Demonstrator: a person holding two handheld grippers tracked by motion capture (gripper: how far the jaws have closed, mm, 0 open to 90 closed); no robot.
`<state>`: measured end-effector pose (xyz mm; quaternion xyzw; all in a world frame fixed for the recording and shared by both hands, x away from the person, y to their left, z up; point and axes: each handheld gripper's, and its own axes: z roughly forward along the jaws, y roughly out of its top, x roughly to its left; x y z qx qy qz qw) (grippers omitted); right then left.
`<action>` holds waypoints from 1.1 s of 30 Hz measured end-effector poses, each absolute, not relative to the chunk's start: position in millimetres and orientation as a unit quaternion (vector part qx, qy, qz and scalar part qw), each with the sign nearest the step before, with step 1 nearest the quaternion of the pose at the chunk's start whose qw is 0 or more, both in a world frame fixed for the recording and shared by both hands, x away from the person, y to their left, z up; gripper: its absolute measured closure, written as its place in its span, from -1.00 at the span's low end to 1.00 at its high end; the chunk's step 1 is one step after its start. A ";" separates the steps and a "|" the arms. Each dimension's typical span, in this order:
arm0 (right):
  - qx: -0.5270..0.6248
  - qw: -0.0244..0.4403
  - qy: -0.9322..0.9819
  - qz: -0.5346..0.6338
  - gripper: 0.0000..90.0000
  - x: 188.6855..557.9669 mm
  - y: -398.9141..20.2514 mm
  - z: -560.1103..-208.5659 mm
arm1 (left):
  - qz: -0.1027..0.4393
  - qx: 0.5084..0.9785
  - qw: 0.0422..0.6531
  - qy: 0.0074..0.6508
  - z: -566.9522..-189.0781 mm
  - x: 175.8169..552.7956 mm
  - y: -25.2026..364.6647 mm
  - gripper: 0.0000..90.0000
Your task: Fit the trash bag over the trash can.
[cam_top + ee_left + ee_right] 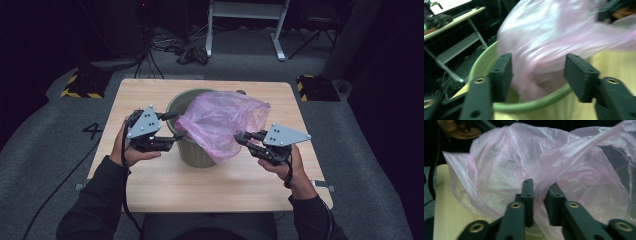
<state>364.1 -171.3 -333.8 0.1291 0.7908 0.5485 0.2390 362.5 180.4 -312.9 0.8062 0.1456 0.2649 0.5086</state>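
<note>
A green plastic bin (192, 150) stands in the middle of the wooden table (200, 185). A thin pink bag (220, 122) billows out of its mouth toward the right. My left gripper (175, 125) sits at the bin's left rim. In the left gripper view its jaws (540, 67) stand wide apart, with the green rim (531, 106) and the pink film (549, 32) between them, untouched by the pads. My right gripper (240, 137) is at the bag's right side. In the right gripper view its jaws (540, 187) are nearly together, pinching a fold of the bag (506, 160).
Past the table's far edge are a white desk frame (245, 25), a tangle of cables (190, 52) and two yellow-and-black striped floor weights (82, 85). Bare wood lies in front of the bin and on both sides of it.
</note>
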 end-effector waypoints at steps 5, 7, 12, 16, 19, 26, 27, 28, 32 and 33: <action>0.130 0.248 0.790 0.545 0.98 363.1 -171.1 -328.5 | 0.249 0.814 0.515 0.100 -308.6 341.6 158.9 -0.46; 0.131 0.250 0.788 0.546 0.98 363.0 -170.6 -326.3 | 0.251 0.824 0.501 0.080 -309.9 334.8 143.9 -0.47; 0.128 0.254 0.786 0.548 0.95 360.0 -168.0 -320.7 | 0.259 0.838 0.477 0.067 -314.1 330.5 120.5 -0.32; 0.125 0.255 0.785 0.550 0.90 358.3 -166.5 -317.2 | 0.272 0.844 0.458 0.072 -320.2 335.4 113.6 0.12; 0.121 0.256 0.785 0.550 0.85 356.7 -165.6 -315.0 | 0.280 0.844 0.451 0.074 -324.3 338.7 114.6 0.58; 0.105 0.260 0.783 0.555 0.23 351.9 -167.5 -315.9 | 0.276 0.842 0.456 0.082 -326.7 344.4 125.7 1.00; 0.104 0.259 0.783 0.556 0.16 351.1 -167.7 -316.2 | 0.275 0.841 0.458 0.083 -326.8 344.7 128.3 1.00; 0.097 0.259 0.784 0.556 0.09 350.1 -168.0 -316.8 | 0.277 0.839 0.460 0.085 -326.7 344.9 131.0 1.00; 0.073 0.262 0.795 0.542 -0.12 345.0 -168.8 -321.5 | 0.271 0.831 0.475 0.101 -327.3 344.9 143.8 1.00; 0.071 0.263 0.797 0.540 -0.15 344.1 -169.1 -322.4 | 0.267 0.829 0.481 0.105 -327.8 344.8 148.3 1.00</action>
